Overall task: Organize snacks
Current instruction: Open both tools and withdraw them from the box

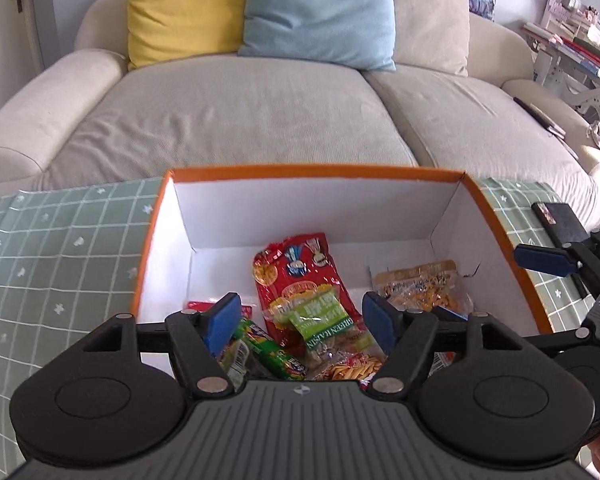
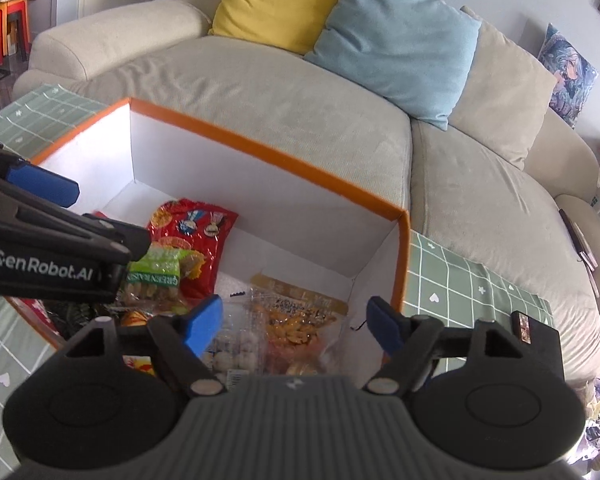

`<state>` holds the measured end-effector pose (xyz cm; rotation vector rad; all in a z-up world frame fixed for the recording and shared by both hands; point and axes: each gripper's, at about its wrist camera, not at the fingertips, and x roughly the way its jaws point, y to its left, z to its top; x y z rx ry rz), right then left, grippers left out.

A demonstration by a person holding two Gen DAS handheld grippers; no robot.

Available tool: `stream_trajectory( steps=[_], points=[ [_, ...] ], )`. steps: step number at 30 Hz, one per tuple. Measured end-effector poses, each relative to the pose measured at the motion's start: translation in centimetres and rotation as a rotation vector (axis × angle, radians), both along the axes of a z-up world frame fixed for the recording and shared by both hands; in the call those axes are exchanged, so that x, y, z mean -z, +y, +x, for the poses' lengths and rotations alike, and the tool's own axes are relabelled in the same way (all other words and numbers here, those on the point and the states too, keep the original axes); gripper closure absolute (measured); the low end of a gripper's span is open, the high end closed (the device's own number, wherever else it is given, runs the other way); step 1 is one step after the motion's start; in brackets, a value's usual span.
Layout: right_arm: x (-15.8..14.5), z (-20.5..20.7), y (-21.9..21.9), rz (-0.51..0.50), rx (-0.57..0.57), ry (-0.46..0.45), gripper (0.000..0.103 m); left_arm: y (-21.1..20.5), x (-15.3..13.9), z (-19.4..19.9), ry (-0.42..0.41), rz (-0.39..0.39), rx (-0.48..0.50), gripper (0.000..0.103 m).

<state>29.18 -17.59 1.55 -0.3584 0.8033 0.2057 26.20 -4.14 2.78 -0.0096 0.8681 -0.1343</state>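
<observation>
An orange-rimmed white box [image 1: 312, 171] [image 2: 268, 140] stands on a green checked tablecloth. Inside lie a red snack bag [image 1: 296, 268] [image 2: 196, 232], a green raisin packet [image 1: 324, 320] [image 2: 156, 272], a clear packet of orange snacks [image 1: 424, 288] [image 2: 296, 320] and other packets near the front. My left gripper [image 1: 302, 318] is open and empty over the box's near left part. My right gripper [image 2: 296, 324] is open and empty over the near right part, above the orange snack packet.
A beige sofa [image 1: 240, 112] [image 2: 260, 80] with yellow [image 1: 180, 8] and light blue [image 1: 320, 12] cushions stands behind the table. A black object [image 2: 536, 332] lies on the tablecloth [image 1: 60, 248] right of the box. A cluttered shelf [image 1: 580, 48] is far right.
</observation>
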Motion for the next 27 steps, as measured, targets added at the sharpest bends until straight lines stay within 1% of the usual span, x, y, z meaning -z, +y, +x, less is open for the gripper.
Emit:
stream_trajectory(
  steps=[3, 5, 7, 10, 14, 19, 21, 22, 24, 26, 27],
  points=[
    [-1.7, -1.1, -0.1, 0.021, 0.0, -0.032, 0.02, 0.5, -1.5, -1.3, -0.058, -0.004, -0.046, 0.022],
    [-2.9, -2.0, -0.2, 0.036, 0.003, -0.06, 0.018, 0.7, -2.4, -2.5, -0.117, -0.004, -0.065, 0.022],
    [-4.3, -3.1, -0.5, 0.05, 0.013, -0.101, 0.015, 0.7, -3.5, -3.6, -0.177, 0.025, -0.074, 0.025],
    [-6.3, -5.0, -0.9, 0.089, 0.026, -0.159, 0.013, 0.5, -5.0, -5.5, -0.263, 0.084, -0.065, 0.025],
    [-8.3, -7.6, -1.7, 0.145, 0.05, -0.231, 0.008, 0.1, -6.9, -8.5, -0.374, 0.129, -0.06, 0.025],
    [-10.4, -11.5, -2.9, 0.227, 0.109, -0.313, 0.006, 0.2, -8.6, -11.8, -0.433, 0.138, -0.078, 0.024],
    [-10.8, -13.0, -3.2, 0.256, 0.13, -0.334, 0.006, 0.2, -9.1, -13.1, -0.461, 0.167, -0.083, 0.02],
    [-11.1, -13.8, -3.3, 0.27, 0.14, -0.346, 0.006, 0.2, -9.4, -13.7, -0.476, 0.183, -0.084, 0.016],
    [-11.3, -15.2, -3.4, 0.292, 0.153, -0.363, 0.006, 0.1, -9.7, -15.0, -0.506, 0.209, -0.082, 0.013],
    [-11.4, -16.4, -3.5, 0.316, 0.164, -0.374, 0.006, 0.1, -9.8, -16.0, -0.519, 0.226, -0.096, 0.008],
    [-11.4, -17.1, -3.5, 0.33, 0.168, -0.38, 0.003, 0.2, -9.8, -16.4, -0.522, 0.229, -0.109, 0.008]
  ],
)
